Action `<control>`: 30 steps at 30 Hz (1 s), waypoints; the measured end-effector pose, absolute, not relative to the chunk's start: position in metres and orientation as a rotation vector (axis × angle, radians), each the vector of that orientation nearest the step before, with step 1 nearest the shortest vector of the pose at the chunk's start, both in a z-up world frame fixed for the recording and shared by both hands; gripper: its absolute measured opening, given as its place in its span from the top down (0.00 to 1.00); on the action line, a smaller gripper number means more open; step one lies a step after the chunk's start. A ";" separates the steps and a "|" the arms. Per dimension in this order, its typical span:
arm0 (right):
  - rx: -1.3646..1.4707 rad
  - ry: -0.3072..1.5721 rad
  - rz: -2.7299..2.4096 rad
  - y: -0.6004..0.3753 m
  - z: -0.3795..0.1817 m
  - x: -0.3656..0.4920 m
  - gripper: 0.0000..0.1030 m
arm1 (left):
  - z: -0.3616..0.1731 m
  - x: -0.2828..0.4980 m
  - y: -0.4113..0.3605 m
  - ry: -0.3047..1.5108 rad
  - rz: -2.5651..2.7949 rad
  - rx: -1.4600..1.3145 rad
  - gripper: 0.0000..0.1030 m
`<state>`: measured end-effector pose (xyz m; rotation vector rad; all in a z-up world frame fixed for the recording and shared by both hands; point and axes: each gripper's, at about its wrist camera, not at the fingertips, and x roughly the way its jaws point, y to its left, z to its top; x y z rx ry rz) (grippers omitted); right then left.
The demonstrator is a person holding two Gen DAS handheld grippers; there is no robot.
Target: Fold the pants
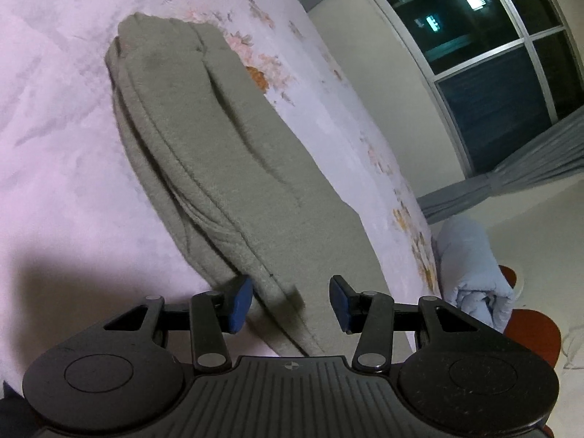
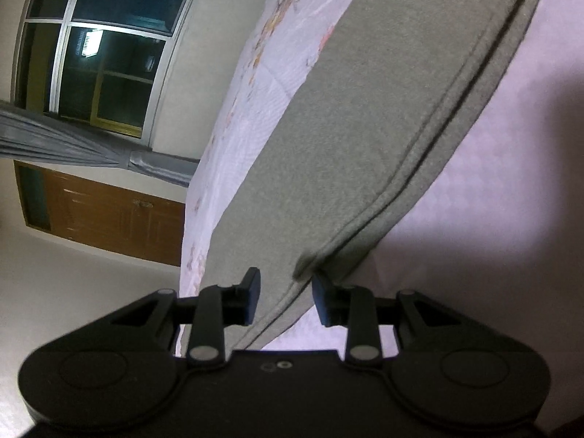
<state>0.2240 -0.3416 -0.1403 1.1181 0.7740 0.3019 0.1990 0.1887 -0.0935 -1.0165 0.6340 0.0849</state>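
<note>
Grey-green fleece pants (image 1: 226,153) lie on a pale pink bedsheet (image 1: 62,138), folded lengthwise with legs stacked; the waist end is at the far end in the left wrist view. My left gripper (image 1: 290,303) is open, its blue pads on either side of the pants' near edge. In the right wrist view the pants (image 2: 365,127) run up the frame. My right gripper (image 2: 286,297) is open, its jaws straddling the near corner of the stacked cloth edge, not closed on it.
The bed's floral edge (image 1: 401,189) drops to a pale floor. A light blue rolled quilt (image 1: 471,266) rests on a wooden seat (image 1: 533,332) beside the bed. A dark window (image 2: 98,47), grey curtains (image 2: 65,142) and a wooden door (image 2: 109,211) stand beyond.
</note>
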 end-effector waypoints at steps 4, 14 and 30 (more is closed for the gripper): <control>1.166 0.778 0.293 -0.339 -0.145 0.227 0.76 | -0.100 0.205 0.193 0.647 0.084 -1.046 0.55; 1.208 0.797 0.267 -0.328 -0.149 0.237 0.80 | -0.111 0.217 0.192 0.686 0.064 -1.030 0.85; 1.099 0.870 0.237 -0.331 -0.155 0.238 1.00 | -0.129 0.214 0.204 0.703 0.021 -1.037 0.88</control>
